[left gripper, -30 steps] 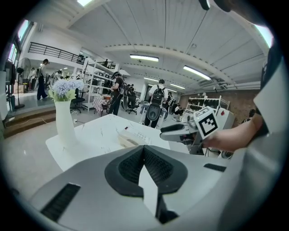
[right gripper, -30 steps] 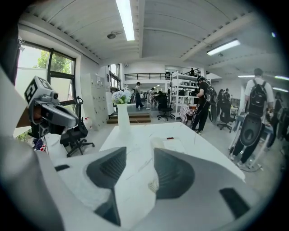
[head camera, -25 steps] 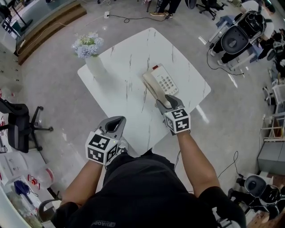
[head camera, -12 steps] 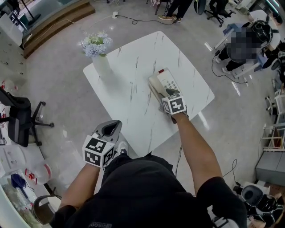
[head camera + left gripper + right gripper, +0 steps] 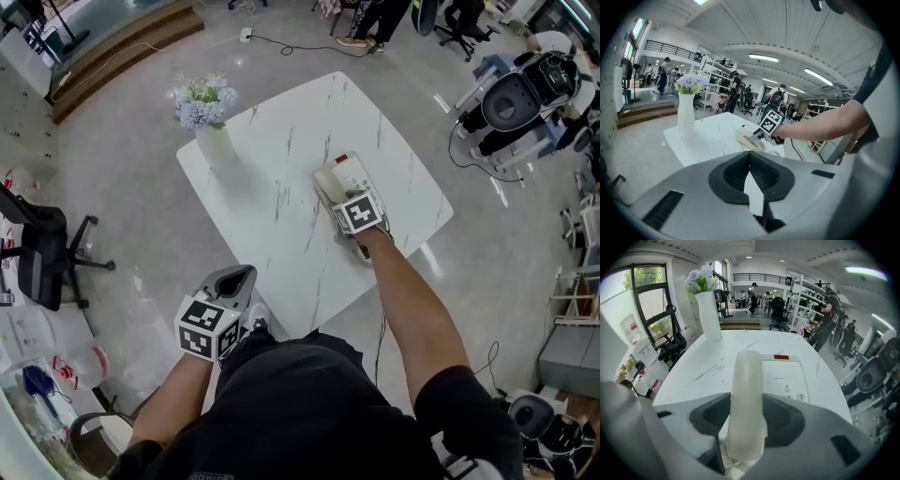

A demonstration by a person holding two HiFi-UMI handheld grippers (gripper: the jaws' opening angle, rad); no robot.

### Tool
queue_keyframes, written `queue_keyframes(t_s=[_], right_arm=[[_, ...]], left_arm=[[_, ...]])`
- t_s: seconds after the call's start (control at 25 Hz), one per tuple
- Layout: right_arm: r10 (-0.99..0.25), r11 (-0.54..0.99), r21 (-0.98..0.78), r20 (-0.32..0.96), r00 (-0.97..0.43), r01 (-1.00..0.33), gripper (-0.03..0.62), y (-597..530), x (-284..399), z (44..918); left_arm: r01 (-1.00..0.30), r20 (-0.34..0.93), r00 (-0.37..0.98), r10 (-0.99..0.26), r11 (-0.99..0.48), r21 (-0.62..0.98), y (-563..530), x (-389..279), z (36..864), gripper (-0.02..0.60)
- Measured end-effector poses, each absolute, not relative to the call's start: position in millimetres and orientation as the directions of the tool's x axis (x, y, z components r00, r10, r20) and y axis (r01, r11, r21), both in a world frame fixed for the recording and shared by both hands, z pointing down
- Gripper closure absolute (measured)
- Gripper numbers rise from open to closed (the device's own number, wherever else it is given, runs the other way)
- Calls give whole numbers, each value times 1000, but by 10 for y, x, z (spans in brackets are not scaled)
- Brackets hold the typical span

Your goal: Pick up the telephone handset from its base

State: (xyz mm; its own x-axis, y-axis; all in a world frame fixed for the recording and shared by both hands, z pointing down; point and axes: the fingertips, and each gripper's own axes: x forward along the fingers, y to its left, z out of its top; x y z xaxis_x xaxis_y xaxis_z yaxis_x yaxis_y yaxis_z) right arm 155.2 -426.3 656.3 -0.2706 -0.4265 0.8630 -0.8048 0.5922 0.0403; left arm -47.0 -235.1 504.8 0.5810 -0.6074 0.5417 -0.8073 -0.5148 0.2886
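Observation:
A cream telephone base [image 5: 353, 172] with a keypad and a red tab sits right of centre on the white marble table [image 5: 277, 211]. Its handset [image 5: 325, 181] lies along the base's left side. My right gripper [image 5: 339, 199] reaches over the phone's near end, its marker cube on top. In the right gripper view the handset [image 5: 748, 380] runs straight out between the two jaws, which press on both its sides, so the right gripper [image 5: 747, 411] is shut on it; the base [image 5: 787, 376] lies beside it. My left gripper [image 5: 238, 276] hangs shut and empty off the table's near edge.
A white vase of pale blue flowers [image 5: 212, 131] stands at the table's far left corner. The phone's coiled cord [image 5: 729, 465] shows under the handset's near end. Office chairs, a black cable and people are on the floor around the table.
My right gripper has moved forward along the handset and closed around it. The left gripper has stayed low by the table's near edge.

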Motion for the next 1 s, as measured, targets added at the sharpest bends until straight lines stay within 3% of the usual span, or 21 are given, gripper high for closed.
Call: queue_keyframes(t_s=[0.32, 0.68, 1.0], right_arm=[[-338, 597, -7, 905, -259, -802, 388, -4320, 1529, 6713], [-380, 597, 28, 890, -252, -801, 375, -4316, 1521, 6766], [-344, 570, -1, 908, -240, -821, 382, -4351, 1530, 6742]], left_arm=[[-821, 548, 565, -617, -485, 301, -2359, -510, 5112, 580], [-833, 550, 550, -628, -460, 308, -2340, -584, 5158, 580], [-816, 531, 576, -621, -479, 324, -2385, -534, 5098, 580]])
